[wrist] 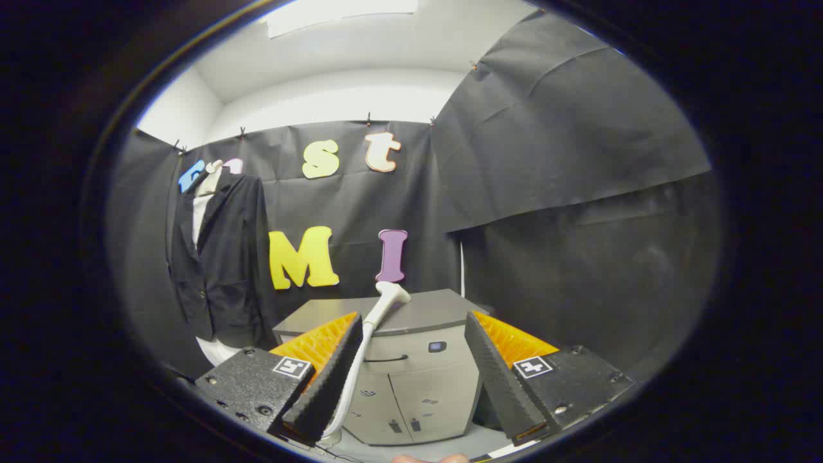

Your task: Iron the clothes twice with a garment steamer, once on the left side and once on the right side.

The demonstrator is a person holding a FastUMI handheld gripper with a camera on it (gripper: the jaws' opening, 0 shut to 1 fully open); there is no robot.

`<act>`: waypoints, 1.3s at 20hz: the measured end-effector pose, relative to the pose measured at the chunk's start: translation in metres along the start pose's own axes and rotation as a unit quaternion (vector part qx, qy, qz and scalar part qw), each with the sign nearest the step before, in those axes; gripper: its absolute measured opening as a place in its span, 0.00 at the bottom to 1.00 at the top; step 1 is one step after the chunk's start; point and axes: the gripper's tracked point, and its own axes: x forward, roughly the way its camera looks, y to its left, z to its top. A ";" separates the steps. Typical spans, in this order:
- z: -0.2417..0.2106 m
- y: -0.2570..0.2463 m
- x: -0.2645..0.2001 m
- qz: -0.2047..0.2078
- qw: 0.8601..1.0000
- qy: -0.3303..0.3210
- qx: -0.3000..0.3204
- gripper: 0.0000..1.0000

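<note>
While the jaws of the gripper (411,360) are held spread wide apart and grasping nothing, the garment steamer (376,321) is seen standing between them, much closer to the left finger (328,379) than to the right finger (498,373). The steamer's pale handle rises along the inner edge of the left finger, whether touching it or just behind it cannot be told, and its flared head (392,292) tips rightward above the fingertips. Beyond the jaws a grey cabinet (411,379) is set, with a flat top, a dark curved handle on its front and a small panel (436,346) beside it; the steamer's head is seen against that cabinet's top edge. Well to the left of the left finger, a dark jacket (222,257) is hung against the black cloth wall (566,141), with a white shirt (201,215) showing at its open collar and white fabric showing below its hem. The jacket is kept well apart from the steamer and the jaws. A fingertip of a person (431,458) is glimpsed below the jaws, beneath the cabinet
</note>
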 end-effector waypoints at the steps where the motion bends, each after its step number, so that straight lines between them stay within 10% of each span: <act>1: 0.001 0.003 0.001 0.002 1.000 0.000 0.002 0.99; 26: -0.006 0.015 0.007 -0.022 0.999 0.029 0.015 0.99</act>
